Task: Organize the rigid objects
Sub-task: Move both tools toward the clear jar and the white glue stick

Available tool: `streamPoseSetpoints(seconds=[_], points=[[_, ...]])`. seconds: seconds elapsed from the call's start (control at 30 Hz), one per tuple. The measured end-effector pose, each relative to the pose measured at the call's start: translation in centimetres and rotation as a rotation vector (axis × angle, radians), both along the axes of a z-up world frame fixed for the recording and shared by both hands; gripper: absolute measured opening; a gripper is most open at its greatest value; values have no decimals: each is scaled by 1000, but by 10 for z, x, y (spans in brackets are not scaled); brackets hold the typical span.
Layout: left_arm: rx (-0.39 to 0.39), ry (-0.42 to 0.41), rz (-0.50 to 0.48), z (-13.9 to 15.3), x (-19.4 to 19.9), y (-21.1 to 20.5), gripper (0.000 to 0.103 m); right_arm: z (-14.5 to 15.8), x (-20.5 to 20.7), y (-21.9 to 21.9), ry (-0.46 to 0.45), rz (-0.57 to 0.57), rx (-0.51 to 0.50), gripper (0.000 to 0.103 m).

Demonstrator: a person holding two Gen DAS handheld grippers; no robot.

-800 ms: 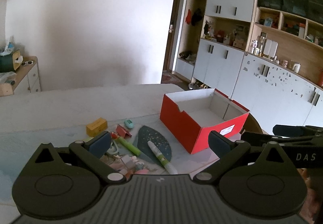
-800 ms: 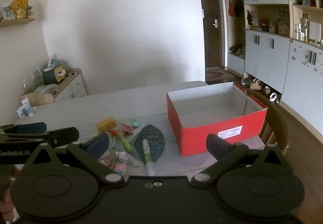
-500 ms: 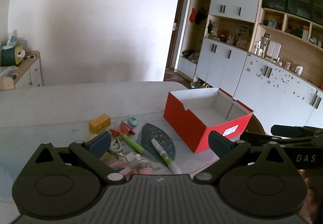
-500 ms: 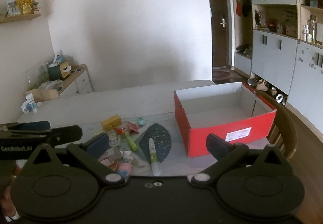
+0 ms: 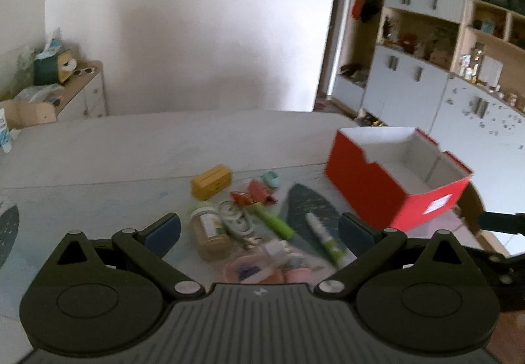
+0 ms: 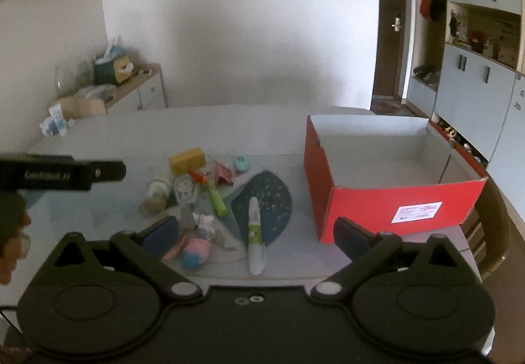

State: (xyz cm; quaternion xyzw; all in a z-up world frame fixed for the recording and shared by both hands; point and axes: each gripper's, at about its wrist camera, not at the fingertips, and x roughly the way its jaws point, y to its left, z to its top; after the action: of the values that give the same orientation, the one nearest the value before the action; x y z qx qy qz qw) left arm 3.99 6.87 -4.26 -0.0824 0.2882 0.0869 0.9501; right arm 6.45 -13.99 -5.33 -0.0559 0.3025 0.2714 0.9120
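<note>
A pile of small objects lies on the table left of an open, empty red box (image 5: 397, 180) (image 6: 390, 180). The pile holds a yellow block (image 5: 211, 182) (image 6: 186, 160), a tan jar on its side (image 5: 210, 232) (image 6: 157, 195), a green marker (image 5: 272, 219) (image 6: 216, 196), a white and green tube (image 5: 325, 239) (image 6: 256, 236), a teal item (image 5: 271, 178) (image 6: 241, 163), red clips (image 5: 254, 193) and a pink and blue item (image 6: 197, 254). My left gripper (image 5: 259, 229) is open and empty above the pile's near side. My right gripper (image 6: 257, 231) is open and empty over the tube.
A dark leaf-shaped mat (image 6: 265, 206) lies under the tube. A wooden chair (image 6: 495, 226) stands at the table's right edge. A low cabinet (image 6: 137, 91) with clutter is at the back left. Wall cupboards (image 5: 426, 85) stand to the right.
Both grippers have moved forward and left towards the pile, which now looks closer and more central. Both stay open and empty.
</note>
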Motion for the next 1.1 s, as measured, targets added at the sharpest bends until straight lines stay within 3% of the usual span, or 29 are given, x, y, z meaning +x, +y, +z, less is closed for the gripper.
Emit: streamPoseSetpoints(seconds=[0.37, 0.53, 0.63, 0.97, 1.1], points=[[34, 101, 98, -40, 59, 32, 102, -40, 44, 22, 56, 74, -85, 85], [-6, 158, 158, -58, 83, 51, 102, -61, 66, 33, 99, 112, -126, 78], [14, 191, 171, -69, 96, 54, 102, -70, 77, 41, 120, 141, -152, 74], [4, 282, 205, -97, 121, 65, 86, -94, 100, 57, 170, 187, -215, 56], [1, 300, 203, -103, 126, 67, 84, -100, 105, 61, 182, 187, -227, 52]])
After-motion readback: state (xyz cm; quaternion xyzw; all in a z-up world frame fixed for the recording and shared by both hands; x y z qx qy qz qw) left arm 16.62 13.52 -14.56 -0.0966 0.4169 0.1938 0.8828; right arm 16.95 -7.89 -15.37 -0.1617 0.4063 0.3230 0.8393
